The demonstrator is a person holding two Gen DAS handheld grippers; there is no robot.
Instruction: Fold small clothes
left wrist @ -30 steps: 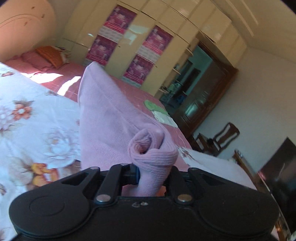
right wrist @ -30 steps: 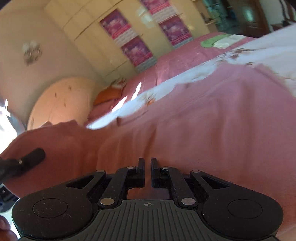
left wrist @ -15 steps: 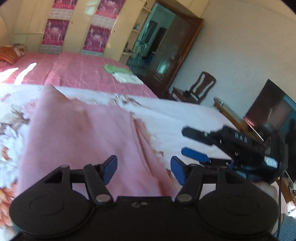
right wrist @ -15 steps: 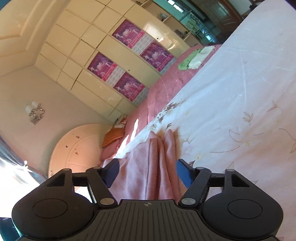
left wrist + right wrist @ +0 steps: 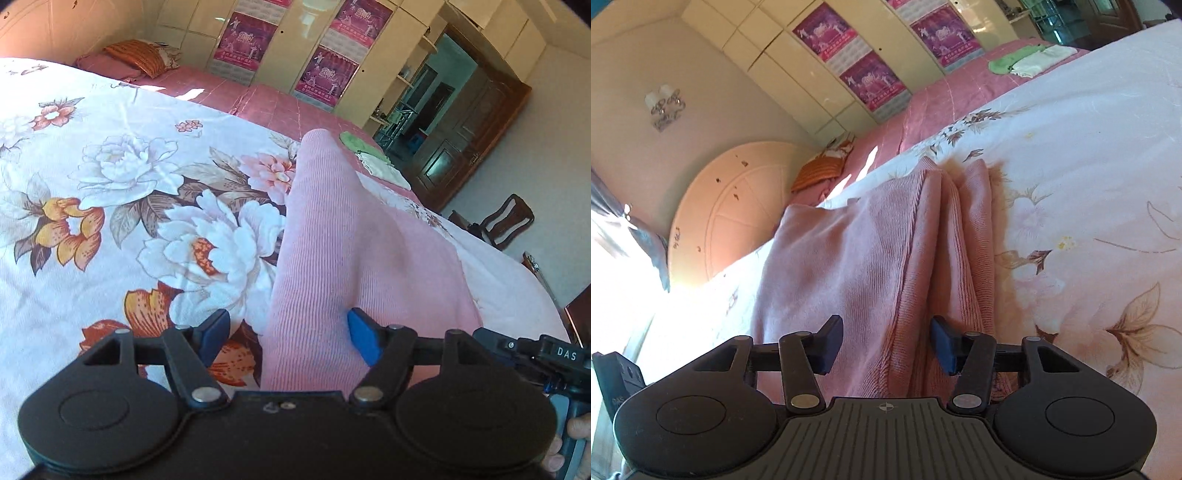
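While both tongs gape, the pink garment (image 5: 354,258) lies loose on the flowered sheet (image 5: 110,177).
Left tongs (image 5: 288,332) just widened, right tongs (image 5: 886,339) just narrowed; cloth lies between both, ungripped.

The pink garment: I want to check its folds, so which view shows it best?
The right wrist view: the pink garment shows its stacked lengthwise folds on the floral bedspread. The left wrist view shows only one smooth, raised side.

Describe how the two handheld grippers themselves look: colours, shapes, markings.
The left gripper has a black body with two round lobes, black linkage arms with silver rivets, and blue pads on its fingers. The right gripper matches it, with a ribbed grey plate bearing a small crosshair mark. In the left view its side shows white letters "DAS".
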